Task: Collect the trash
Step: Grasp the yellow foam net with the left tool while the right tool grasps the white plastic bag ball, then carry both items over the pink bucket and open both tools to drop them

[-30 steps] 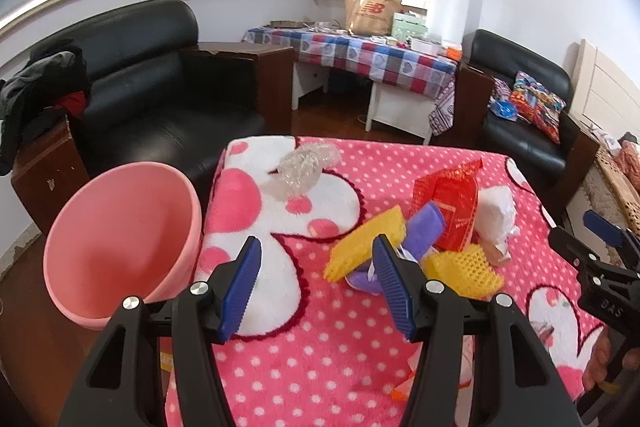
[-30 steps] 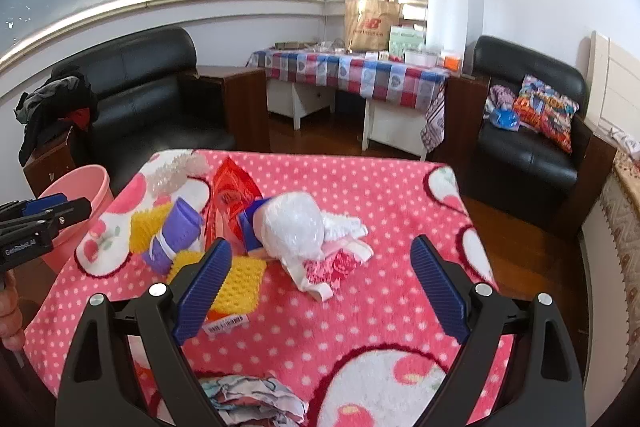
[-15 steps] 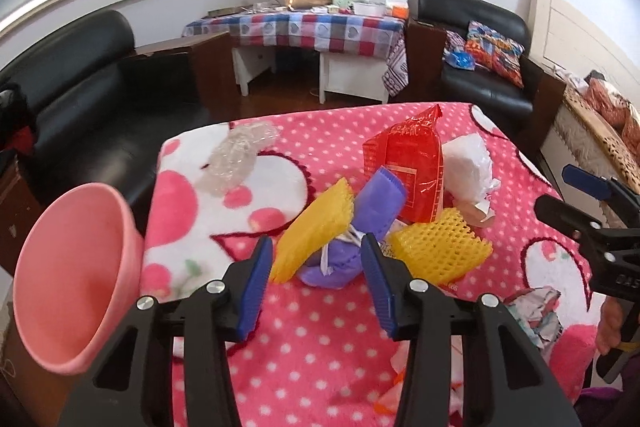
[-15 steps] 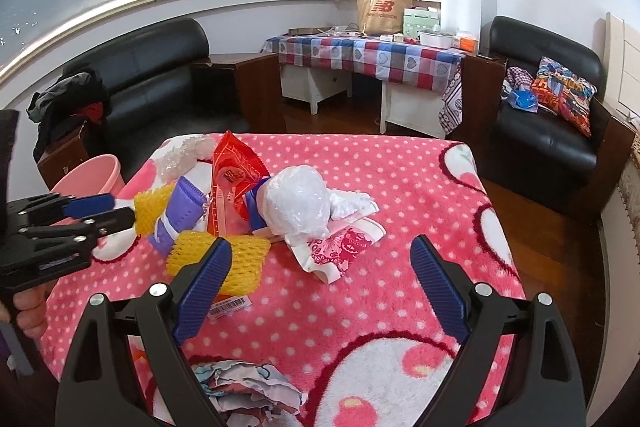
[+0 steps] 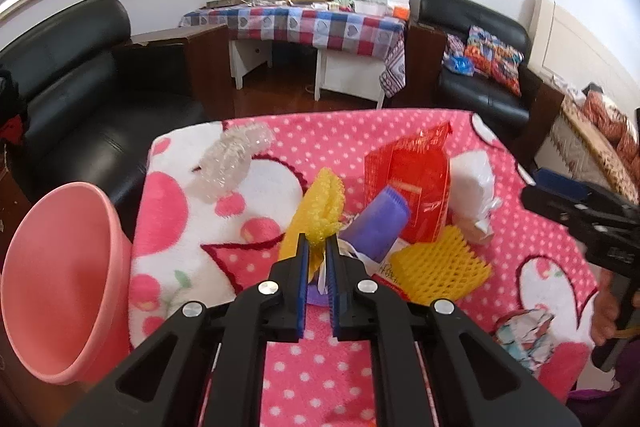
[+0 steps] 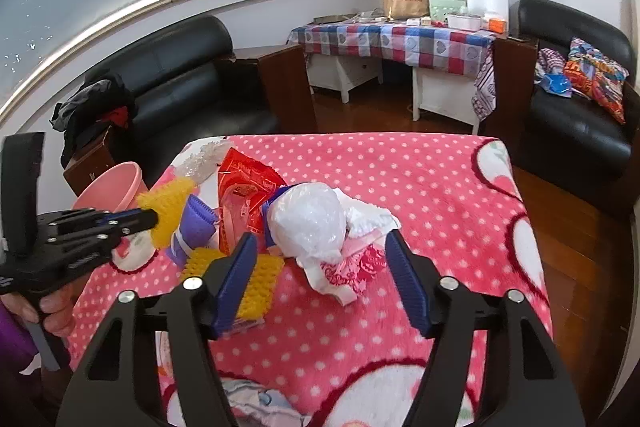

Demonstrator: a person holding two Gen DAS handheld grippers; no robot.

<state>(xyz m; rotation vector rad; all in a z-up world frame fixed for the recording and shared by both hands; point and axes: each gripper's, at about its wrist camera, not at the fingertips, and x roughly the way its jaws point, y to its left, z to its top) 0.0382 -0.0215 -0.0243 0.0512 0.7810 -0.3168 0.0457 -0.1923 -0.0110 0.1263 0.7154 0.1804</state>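
My left gripper is closing, its blue pads pinching the near end of a yellow foam net that stands up out of the trash pile. In the right wrist view that net sticks out of the left gripper's tips. My right gripper is closing too, its jaws still wide on either side of a white plastic bag bundle without touching it. A purple wrapper, a red packet and a second yellow net lie in the pile.
A pink bin stands off the table's left edge. The table wears a pink dotted blanket. Crumpled clear plastic lies far left, crumpled paper near the front edge. Black sofas stand beyond.
The left gripper moved in on the pile and shut on the yellow net. The right gripper came closer to the white bag and its jaws narrowed.
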